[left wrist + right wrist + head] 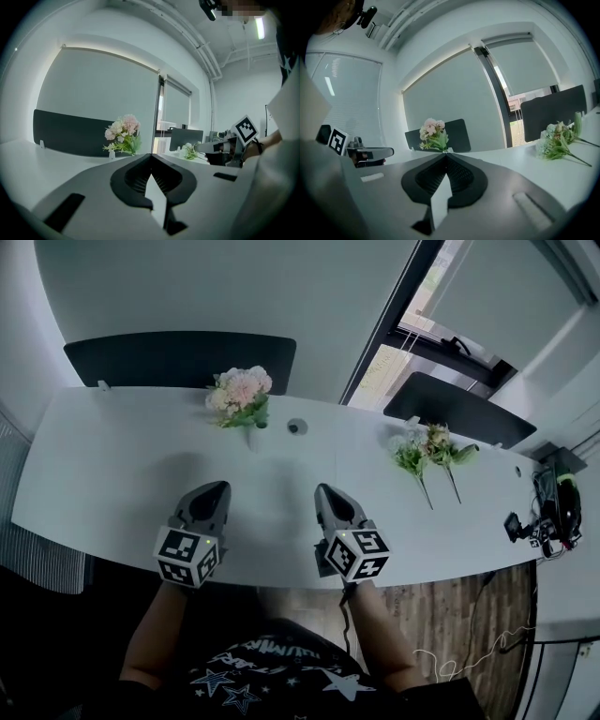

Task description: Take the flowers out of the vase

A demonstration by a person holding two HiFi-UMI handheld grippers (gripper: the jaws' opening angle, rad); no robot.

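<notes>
A bunch of pink and white flowers (240,395) stands in a small white vase (255,438) at the far middle of the white table (112,474). The flowers also show in the left gripper view (123,135) and the right gripper view (433,134), well beyond the jaws. Two loose flower stems (429,457) lie flat on the table to the right, seen too in the right gripper view (559,141). My left gripper (217,487) and right gripper (322,489) hover side by side over the near table edge, both shut and empty, pointing toward the vase.
Dark chair backs (178,360) stand behind the table, another at the right (459,409). A round cable port (297,427) sits beside the vase. Black devices and cables (548,507) lie at the table's right end. A window frame (394,324) runs behind.
</notes>
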